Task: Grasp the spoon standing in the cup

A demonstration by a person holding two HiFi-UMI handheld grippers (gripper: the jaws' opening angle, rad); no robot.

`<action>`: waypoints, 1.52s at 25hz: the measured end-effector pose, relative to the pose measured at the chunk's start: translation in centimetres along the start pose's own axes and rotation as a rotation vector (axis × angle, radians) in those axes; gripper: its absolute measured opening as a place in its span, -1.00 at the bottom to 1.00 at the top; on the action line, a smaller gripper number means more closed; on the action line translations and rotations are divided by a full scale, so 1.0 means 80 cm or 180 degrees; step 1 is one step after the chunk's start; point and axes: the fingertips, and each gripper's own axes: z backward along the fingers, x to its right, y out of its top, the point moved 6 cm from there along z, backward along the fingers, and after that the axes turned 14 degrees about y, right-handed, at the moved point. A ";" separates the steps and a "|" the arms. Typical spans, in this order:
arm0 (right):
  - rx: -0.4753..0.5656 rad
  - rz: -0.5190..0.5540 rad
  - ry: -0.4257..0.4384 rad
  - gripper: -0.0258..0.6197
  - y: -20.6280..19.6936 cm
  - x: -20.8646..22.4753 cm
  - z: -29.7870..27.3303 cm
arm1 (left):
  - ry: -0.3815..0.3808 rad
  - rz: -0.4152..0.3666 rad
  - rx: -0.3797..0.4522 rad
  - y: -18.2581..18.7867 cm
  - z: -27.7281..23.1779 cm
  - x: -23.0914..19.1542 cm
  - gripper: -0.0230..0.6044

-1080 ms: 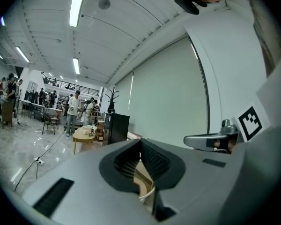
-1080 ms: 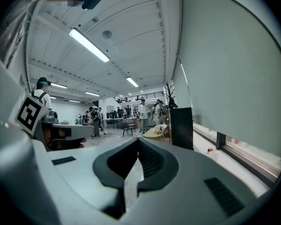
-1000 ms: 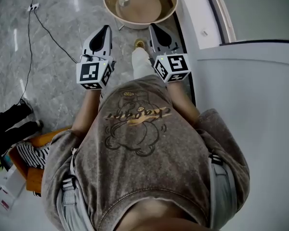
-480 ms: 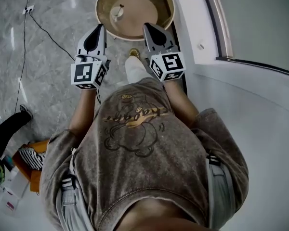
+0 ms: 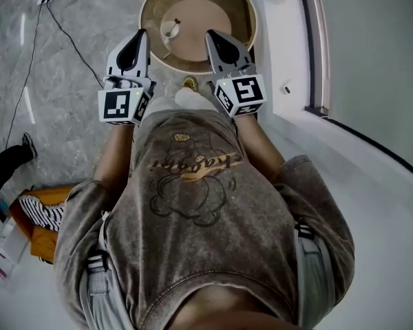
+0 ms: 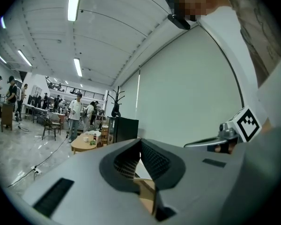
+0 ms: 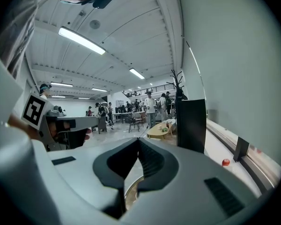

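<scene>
A small white cup (image 5: 169,30) stands on the round tan table (image 5: 248,14), with a spoon (image 5: 175,23) upright in it. My left gripper (image 5: 139,34) is over the table's near left rim, just left of the cup and apart from it. My right gripper (image 5: 210,34) hovers over the near rim, right of the cup. In the left gripper view the left gripper (image 6: 140,142) has its pads together with nothing between them. The right gripper (image 7: 138,141) is likewise shut and empty. Neither gripper view shows the cup.
A black cable (image 5: 69,37) runs across the marble floor to the left. A white curved wall (image 5: 372,88) rises on the right, with a small red object (image 7: 225,162) at its foot. A black cabinet (image 7: 191,123) stands ahead. An orange item (image 5: 41,215) lies at lower left.
The table has come nearer in the head view. Both grippers now reach over its near rim, either side of the cup. Their jaws have stayed shut.
</scene>
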 end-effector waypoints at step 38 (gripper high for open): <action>-0.0007 -0.0214 0.0003 -0.86 -0.105 0.091 -0.171 | -0.0188 0.0029 -0.0368 -0.143 -0.156 -0.071 -0.87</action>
